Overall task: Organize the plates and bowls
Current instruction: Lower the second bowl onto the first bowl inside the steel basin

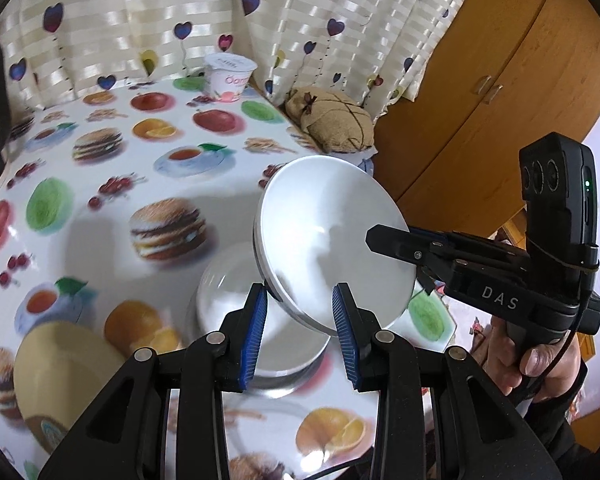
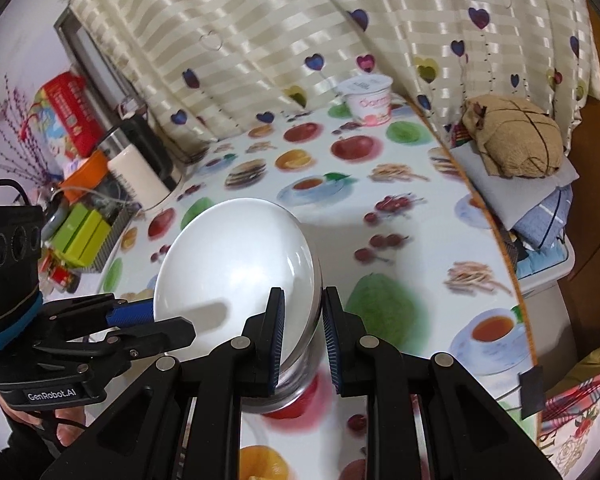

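Readable text: right gripper (image 1: pixel 374 236) body is showing "DAS" in white letters; left gripper (image 2: pixel 172 326) body is showing "GenRobot.AI". Yogurt cup (image 1: pixel 230 76) at the far table edge is reading something like "Oam…" in pink, rest blurred. Red box (image 2: pixel 70 114) on the left clutter has print, too small to read.

White plate (image 1: pixel 332 240): round, glossy, smooth, tilted steeply off the table. Right gripper is clamping its rim, fingers closed on the edge, visible in both views. Left gripper jaws are standing apart with the plate's lower edge between the blue ribbed pads (image 1: pixel 256 336); not clearly pinching it.

Under the plate a shiny metal bowl (image 1: pixel 256 320) is sitting upright on the table (image 1: pixel 112 184). Beige plate (image 1: pixel 60 372), matte, is lying flat near the left front edge, well apart from the white one.

Tablecloth is glossy plastic, printed with burgers, apples, oranges, teacups, cherries. Burlap-textured sack (image 1: pixel 332 122) with dark cross stitching is sitting just past the table's right edge. Striped satin curtain (image 1: pixel 180 8) with heart prints is hanging behind.
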Motion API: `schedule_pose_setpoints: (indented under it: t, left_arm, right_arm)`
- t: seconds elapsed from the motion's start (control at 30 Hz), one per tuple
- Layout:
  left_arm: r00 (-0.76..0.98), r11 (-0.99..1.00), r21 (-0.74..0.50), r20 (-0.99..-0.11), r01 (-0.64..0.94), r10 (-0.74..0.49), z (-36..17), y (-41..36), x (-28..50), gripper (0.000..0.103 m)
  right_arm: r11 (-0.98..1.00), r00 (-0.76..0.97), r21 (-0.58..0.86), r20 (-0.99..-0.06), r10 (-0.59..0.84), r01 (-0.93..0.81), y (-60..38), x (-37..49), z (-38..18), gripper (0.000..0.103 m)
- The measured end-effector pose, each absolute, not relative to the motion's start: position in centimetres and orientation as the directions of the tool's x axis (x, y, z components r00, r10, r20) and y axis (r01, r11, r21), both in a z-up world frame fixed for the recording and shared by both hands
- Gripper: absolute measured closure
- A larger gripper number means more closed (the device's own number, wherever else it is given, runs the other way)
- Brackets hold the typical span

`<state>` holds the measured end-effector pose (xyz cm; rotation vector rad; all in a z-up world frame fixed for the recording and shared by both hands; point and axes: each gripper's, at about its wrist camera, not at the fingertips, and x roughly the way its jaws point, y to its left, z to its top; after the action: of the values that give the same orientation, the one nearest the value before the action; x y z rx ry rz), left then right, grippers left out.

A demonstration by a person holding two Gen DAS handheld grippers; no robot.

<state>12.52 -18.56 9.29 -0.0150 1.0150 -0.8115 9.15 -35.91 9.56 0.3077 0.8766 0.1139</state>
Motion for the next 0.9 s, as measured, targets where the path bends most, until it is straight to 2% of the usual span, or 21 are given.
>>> schedule_pose_setpoints:
  t: [0.47,0.9]
  left_arm:
    - [0.226,0.737,-0.395,-0.779,0.549,-0.585,6.0,-16.6,11.8,0.069]
    - [0.208,0.741,-0.402,-0.788,0.539,-0.579,5.6,-16.8,12.2,0.069]
  right_arm:
    - [0.955,0.545,0.295,-0.805,0.235,0.024,-33.6,9.9,5.7,0.084]
    - [0.962,0.515,0.273,-0.827,0.226,0.016,-33.6,10.7,5.2,0.082]
